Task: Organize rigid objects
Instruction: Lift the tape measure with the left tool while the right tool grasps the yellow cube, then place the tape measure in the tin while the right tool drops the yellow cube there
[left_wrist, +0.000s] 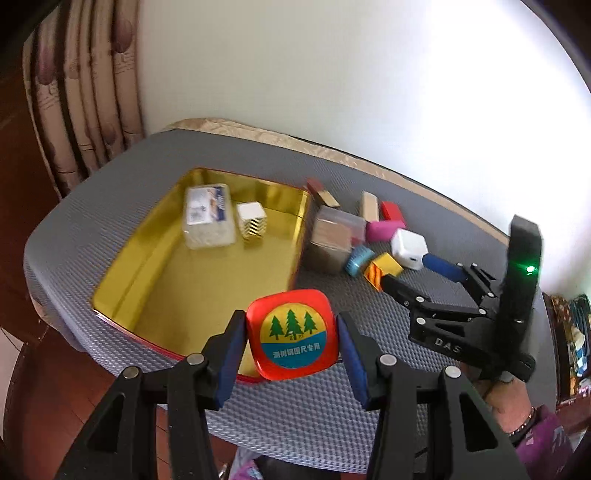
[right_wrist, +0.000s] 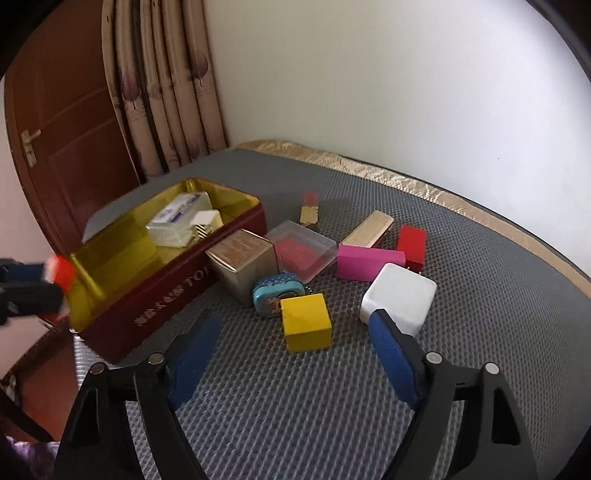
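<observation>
My left gripper (left_wrist: 291, 334) is shut on a red tape measure (left_wrist: 293, 334) with a tree label and holds it over the near edge of the open gold-lined tin (left_wrist: 155, 280). The tin holds a clear plastic box (left_wrist: 208, 216) and a small white-gold box (left_wrist: 253, 219). My right gripper (right_wrist: 291, 350) is open and empty above the mat, just in front of a yellow cube (right_wrist: 306, 326) and a white cube (right_wrist: 399, 295). It also shows in the left wrist view (left_wrist: 417, 273), beside the pile.
Loose items lie right of the tin (right_wrist: 162, 295): a gold-brown box (right_wrist: 242, 262), a clear case (right_wrist: 303, 249), a blue tin (right_wrist: 275, 291), a pink block (right_wrist: 365, 262), a red block (right_wrist: 410, 242), a gold bar (right_wrist: 367, 229), a lipstick (right_wrist: 309, 208). A grey mat (right_wrist: 295, 406) covers the round table.
</observation>
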